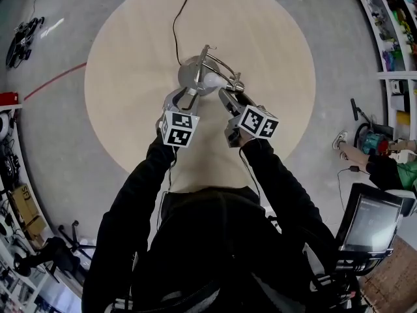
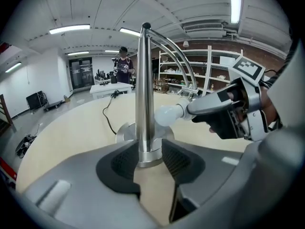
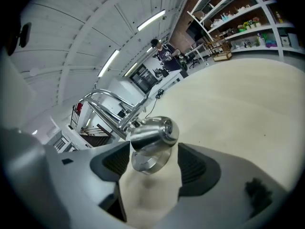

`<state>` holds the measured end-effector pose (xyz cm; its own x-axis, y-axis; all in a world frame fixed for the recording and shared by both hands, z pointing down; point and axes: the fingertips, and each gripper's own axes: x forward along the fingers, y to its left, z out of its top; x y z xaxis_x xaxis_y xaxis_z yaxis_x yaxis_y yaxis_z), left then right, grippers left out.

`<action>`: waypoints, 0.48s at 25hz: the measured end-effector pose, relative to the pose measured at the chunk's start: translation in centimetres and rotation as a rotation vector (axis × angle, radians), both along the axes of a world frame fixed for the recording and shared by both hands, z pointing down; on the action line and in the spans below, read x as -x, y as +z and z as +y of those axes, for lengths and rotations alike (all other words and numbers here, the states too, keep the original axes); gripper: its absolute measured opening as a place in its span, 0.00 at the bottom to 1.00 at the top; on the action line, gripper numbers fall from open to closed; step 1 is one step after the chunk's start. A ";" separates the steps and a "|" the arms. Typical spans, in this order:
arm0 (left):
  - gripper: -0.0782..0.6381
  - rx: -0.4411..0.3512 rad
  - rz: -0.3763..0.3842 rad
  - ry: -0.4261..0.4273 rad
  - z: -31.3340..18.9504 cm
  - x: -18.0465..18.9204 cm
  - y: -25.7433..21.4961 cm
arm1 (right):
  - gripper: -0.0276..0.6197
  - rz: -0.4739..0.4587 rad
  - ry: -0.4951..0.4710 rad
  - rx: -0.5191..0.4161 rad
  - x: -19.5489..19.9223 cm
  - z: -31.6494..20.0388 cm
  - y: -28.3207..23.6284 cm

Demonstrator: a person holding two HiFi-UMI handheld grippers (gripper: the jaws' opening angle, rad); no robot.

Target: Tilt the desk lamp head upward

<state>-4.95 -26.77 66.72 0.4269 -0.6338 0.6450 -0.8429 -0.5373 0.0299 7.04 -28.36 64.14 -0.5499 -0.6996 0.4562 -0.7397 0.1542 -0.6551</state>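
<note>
A chrome desk lamp stands on its round base (image 1: 190,69) near the middle of the round table (image 1: 273,44). Its white bulb (image 1: 212,80) points toward me. In the left gripper view the lamp's upright post (image 2: 145,89) rises between the pads of my left gripper (image 2: 150,163), close to the foot, and I see no squeeze on it. My right gripper (image 3: 150,163) stands open around the chrome lamp head (image 3: 153,136), with a gap on the right side. The left gripper view also shows the bulb (image 2: 167,114) sticking out from the right gripper (image 2: 224,109). Both grippers, left (image 1: 184,98) and right (image 1: 229,100), flank the lamp.
A black cord (image 1: 179,18) runs from the lamp base to the table's far edge. Shelving (image 1: 397,38) lines the right wall and a monitor (image 1: 371,223) stands near my right. A person (image 2: 124,65) stands far across the room.
</note>
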 end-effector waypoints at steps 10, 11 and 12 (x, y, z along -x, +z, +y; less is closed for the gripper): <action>0.33 0.063 -0.028 -0.022 -1.1 -0.7 3.6 | 0.52 -0.079 -0.021 0.002 0.3 -0.8 0.8; 0.33 0.067 -0.018 -0.029 -0.9 -0.7 3.6 | 0.51 -0.093 -0.018 -0.002 0.4 -0.6 0.6; 0.32 0.068 -0.004 -0.036 -0.6 -0.6 3.4 | 0.51 -0.101 -0.015 -0.009 0.5 -0.4 0.2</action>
